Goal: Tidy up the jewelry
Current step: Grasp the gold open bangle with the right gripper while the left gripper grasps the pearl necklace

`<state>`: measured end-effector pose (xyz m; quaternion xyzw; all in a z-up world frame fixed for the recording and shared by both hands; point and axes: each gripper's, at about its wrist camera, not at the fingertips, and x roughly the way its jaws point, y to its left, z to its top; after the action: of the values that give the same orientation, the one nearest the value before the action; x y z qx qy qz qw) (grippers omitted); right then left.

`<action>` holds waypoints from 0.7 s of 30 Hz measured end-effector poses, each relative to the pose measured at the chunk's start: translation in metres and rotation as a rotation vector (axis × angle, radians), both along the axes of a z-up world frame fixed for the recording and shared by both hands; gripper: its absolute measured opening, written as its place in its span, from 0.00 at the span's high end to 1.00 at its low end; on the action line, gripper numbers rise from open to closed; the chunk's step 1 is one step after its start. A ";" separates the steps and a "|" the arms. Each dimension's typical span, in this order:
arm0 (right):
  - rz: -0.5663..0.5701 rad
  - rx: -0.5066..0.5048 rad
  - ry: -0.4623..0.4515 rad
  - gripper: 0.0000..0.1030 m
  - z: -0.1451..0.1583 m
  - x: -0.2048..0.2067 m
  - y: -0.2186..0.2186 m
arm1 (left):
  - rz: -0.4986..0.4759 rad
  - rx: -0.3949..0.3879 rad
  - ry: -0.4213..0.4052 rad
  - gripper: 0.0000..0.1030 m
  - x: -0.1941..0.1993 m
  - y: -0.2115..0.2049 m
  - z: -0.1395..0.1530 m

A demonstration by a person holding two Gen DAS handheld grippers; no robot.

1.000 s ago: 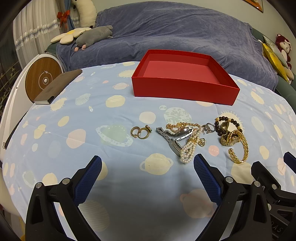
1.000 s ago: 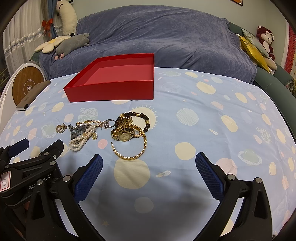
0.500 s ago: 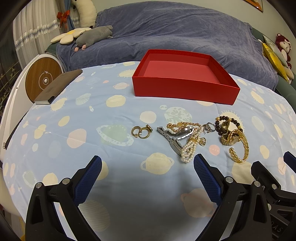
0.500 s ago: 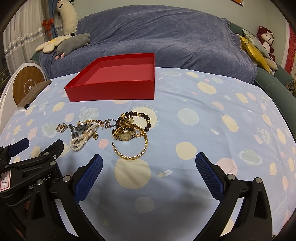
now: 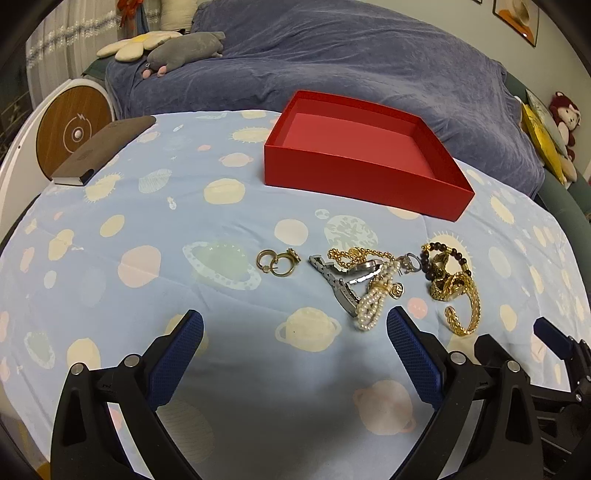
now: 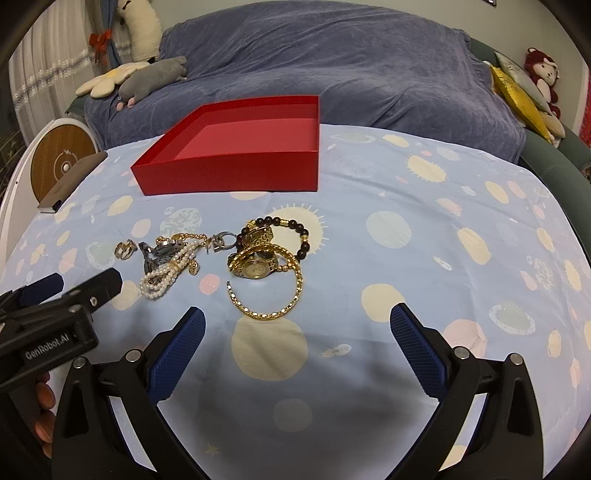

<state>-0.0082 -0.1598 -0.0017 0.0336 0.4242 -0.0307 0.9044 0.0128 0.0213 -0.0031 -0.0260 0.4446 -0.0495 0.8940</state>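
We see both jaws spread wide: left gripper [image 5: 294, 328], right gripper [image 6: 297, 326]. The pearl bracelet [image 5: 375, 295] lies lengthwise slanting away toward the red box [image 5: 364, 177]

Gold wristwatch [image 5: 448, 286]: in the left wrist view its dial is being lost in a tangle of gold links, too small to read.
Silver metal watch band [image 6: 162, 253]: the white pearl strand [image 6: 166, 275] is lying across it, hiding its middle.
Dark beaded bracelet [image 6: 291, 232]: its lower arc is passing behind the gold wristwatch [image 6: 255, 267].
Small gold pendant [image 5: 397, 290]: too small to tell its shape.
Person's hand [image 6: 42, 417]: showing only fingertips at 8 o'clock in the right wrist view, the rest being cut off by the edge.
Framed picture [image 5: 515, 16]: at 1 o'clock, being cropped by the lens rim.
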 end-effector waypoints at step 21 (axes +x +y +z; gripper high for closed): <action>0.114 0.032 0.099 0.37 -0.027 0.040 0.009 | 0.007 0.027 0.029 0.06 0.007 0.036 -0.015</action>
<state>0.0322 -0.1511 -0.0282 0.0222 0.4698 0.0260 0.8821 0.0199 0.0570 -0.0182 -0.0165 0.4581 -0.0399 0.8879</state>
